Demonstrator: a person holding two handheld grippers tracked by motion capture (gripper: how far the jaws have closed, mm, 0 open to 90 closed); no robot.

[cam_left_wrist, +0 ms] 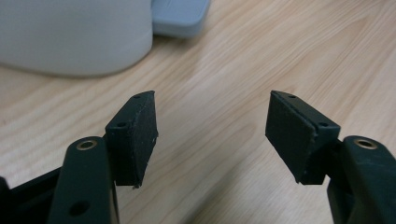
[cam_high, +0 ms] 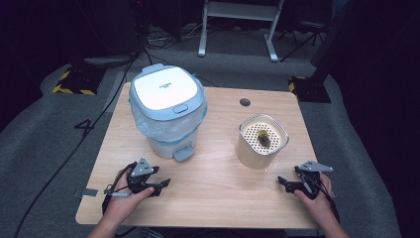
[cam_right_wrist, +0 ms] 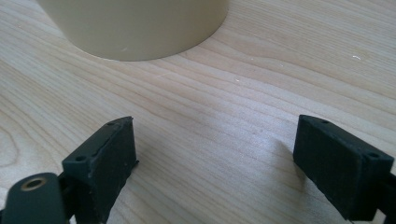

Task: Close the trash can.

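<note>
A white and pale blue pedal bin [cam_high: 168,110] with a plastic liner stands at the back left of the wooden table [cam_high: 213,198], lid down. Its white base [cam_left_wrist: 70,32] and blue pedal [cam_left_wrist: 180,16] fill the top of the left gripper view. A cream container [cam_high: 261,141] with a perforated insert and a dark scrap inside stands at the right; its wall [cam_right_wrist: 135,25] rises ahead in the right gripper view. My left gripper [cam_high: 161,185] rests near the front left, open and empty [cam_left_wrist: 212,133]. At the front right my right gripper [cam_high: 283,182] is open too [cam_right_wrist: 215,165].
A round dark grommet hole [cam_high: 244,102] sits near the table's back edge. Cables [cam_high: 59,163] trail over the grey floor at the left, and white stand legs [cam_high: 237,29] rise beyond the table. Bare wood lies between the two grippers.
</note>
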